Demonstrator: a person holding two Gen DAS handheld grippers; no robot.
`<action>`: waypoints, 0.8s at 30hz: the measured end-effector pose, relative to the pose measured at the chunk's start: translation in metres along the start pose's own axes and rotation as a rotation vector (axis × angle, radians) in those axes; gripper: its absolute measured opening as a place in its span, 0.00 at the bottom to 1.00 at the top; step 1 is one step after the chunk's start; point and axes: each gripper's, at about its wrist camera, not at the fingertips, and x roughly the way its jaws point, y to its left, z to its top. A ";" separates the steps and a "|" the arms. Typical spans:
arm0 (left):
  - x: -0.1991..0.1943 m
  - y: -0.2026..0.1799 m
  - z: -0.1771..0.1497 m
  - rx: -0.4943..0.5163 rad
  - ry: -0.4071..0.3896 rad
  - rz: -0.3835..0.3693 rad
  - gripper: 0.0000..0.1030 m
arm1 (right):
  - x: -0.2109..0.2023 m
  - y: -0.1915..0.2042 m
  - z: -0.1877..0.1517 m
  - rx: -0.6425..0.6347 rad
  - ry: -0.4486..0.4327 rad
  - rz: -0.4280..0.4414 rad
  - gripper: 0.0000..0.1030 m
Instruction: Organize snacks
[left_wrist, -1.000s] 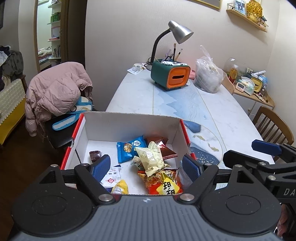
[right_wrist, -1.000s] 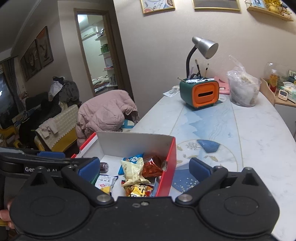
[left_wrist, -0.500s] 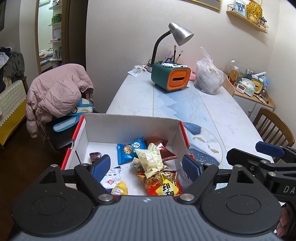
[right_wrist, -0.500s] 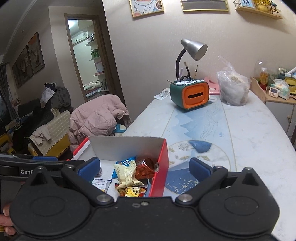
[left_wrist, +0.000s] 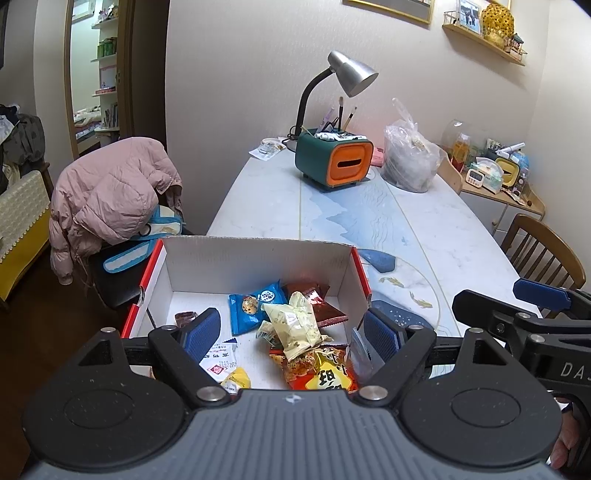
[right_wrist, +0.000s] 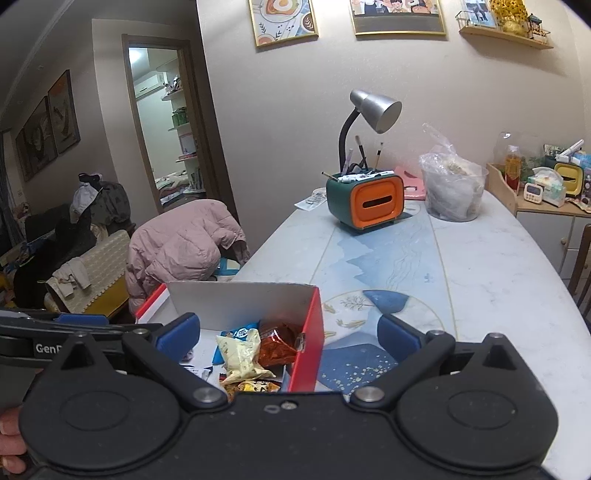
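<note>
Your left gripper (left_wrist: 291, 328) stands with its jaws wide apart and nothing between them, poised over the near edge of the open red-and-white cardboard box (left_wrist: 258, 258). Your right gripper (right_wrist: 288, 332) is likewise spread and empty, and it sits over the box's right-hand red wall, half above the marble-patterned tabletop (right_wrist: 480, 266).

From the left gripper, the snacks lie directly ahead, at 12 o'clock, inside the box. Nearest is the red-and-yellow crinkled snack bag (left_wrist: 319, 371), just ahead of the gripper. Resting on its far edge is the pale cream crumpled packet (left_wrist: 293, 321), its long axis running roughly 11 to 5 o'clock. Beyond that, at about 11 o'clock, lies the blue cookie packet (left_wrist: 255, 304), and at 1 o'clock the dark brown foil packet (left_wrist: 314, 299), partly beneath the cream one. A small white sachet (left_wrist: 219, 360) and a small yellow wrapped sweet (left_wrist: 236, 378) lie near the left finger at 10 o'clock.

From the right gripper, the same pile lies at 11 o'clock, across the red wall.

Judgement: the left gripper is the nearer and better aligned; the cream packet lies on top and is the readiest pick. Its axis crosses the jaw line obliquely, so a slight wrist turn appears advisable. The box wall obstructs the right gripper's direct approach.
</note>
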 end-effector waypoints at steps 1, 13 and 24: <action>0.000 0.000 0.001 0.001 -0.001 0.000 0.83 | 0.000 0.001 -0.001 -0.001 -0.001 -0.002 1.00; 0.000 -0.001 0.000 -0.001 0.001 0.000 0.83 | 0.000 0.002 0.000 -0.014 0.009 -0.004 1.00; -0.004 0.002 0.000 -0.003 0.011 0.002 0.83 | -0.001 0.003 -0.002 -0.018 0.016 -0.010 1.00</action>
